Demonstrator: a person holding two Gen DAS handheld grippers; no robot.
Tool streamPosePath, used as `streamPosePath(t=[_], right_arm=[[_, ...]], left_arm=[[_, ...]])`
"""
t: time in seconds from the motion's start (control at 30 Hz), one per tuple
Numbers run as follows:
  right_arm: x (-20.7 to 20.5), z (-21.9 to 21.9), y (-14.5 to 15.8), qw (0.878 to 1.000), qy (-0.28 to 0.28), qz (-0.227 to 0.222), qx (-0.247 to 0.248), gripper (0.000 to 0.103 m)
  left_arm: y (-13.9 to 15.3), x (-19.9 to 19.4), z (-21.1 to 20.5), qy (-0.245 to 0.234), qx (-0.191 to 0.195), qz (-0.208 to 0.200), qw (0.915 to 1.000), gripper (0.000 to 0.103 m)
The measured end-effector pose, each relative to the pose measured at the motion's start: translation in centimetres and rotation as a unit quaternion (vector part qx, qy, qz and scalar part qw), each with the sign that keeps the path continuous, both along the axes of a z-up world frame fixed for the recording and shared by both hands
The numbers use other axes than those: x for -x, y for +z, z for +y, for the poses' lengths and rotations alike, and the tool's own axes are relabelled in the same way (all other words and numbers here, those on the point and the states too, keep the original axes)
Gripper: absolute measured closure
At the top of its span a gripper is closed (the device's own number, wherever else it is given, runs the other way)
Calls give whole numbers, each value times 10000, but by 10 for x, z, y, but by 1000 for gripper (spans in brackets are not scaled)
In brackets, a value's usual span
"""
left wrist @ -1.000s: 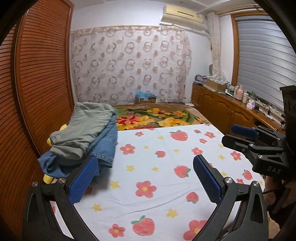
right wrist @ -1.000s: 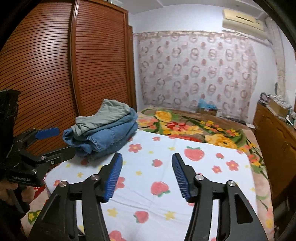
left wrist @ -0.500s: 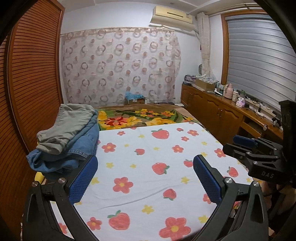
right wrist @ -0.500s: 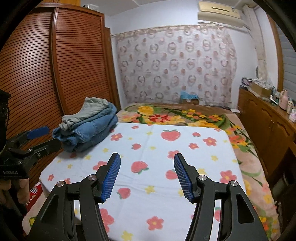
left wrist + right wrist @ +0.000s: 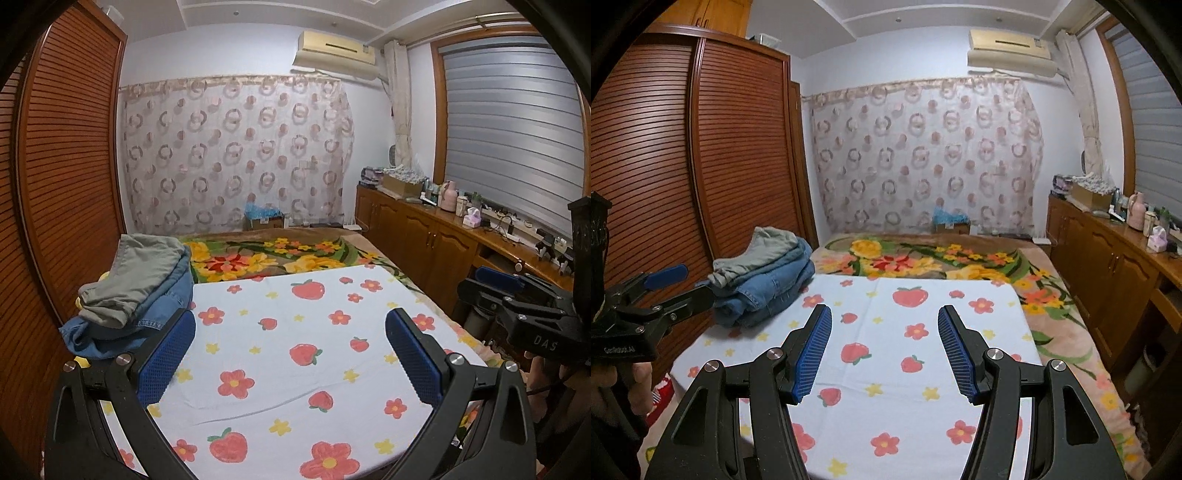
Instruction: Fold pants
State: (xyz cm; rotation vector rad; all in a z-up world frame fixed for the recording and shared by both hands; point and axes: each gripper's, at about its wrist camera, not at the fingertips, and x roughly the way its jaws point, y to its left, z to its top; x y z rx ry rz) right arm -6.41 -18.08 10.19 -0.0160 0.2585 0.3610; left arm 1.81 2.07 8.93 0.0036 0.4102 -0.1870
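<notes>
A pile of pants lies at the left edge of the bed: grey-green pants (image 5: 142, 273) on top of blue jeans (image 5: 110, 332). The pile also shows in the right wrist view, grey-green pants (image 5: 764, 247) over jeans (image 5: 768, 291). My left gripper (image 5: 290, 332) is open and empty, held above the strawberry-print sheet (image 5: 295, 369), to the right of the pile. My right gripper (image 5: 884, 328) is open and empty above the same sheet (image 5: 908, 332). Each gripper shows in the other's view, the right one (image 5: 491, 282) and the left one (image 5: 676, 284).
A flowered blanket (image 5: 277, 258) covers the far part of the bed. A slatted wooden wardrobe (image 5: 701, 166) stands close on the left. A wooden cabinet (image 5: 424, 236) with bottles and boxes runs along the right. A patterned curtain (image 5: 236, 155) hangs at the back.
Both grippers have pulled back from the bed and risen a little, so more of the sheet and room shows. Both stay open. The pile has not moved.
</notes>
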Motion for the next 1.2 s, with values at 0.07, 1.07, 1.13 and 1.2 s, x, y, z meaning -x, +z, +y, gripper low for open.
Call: streamPosePath(t=[0.07,1.07,1.13,1.2], right_arm=[[4,1,-4,10000,-6,-47,-8,41],[8,-10,-11,9999,-78,-115,-42,41],[8,-10,-11,9999,-77,-118,-43,41],[7,-9,-10,9999,-85,-114,-43,41]], left_arm=[[2,1,1,29,-21,-38,10000,0],[5,7,7,85,4,-98,9999,0],[5,7,8,88,-1,-100,9999,0],[5,7,8,84,6,-99,9999,0]])
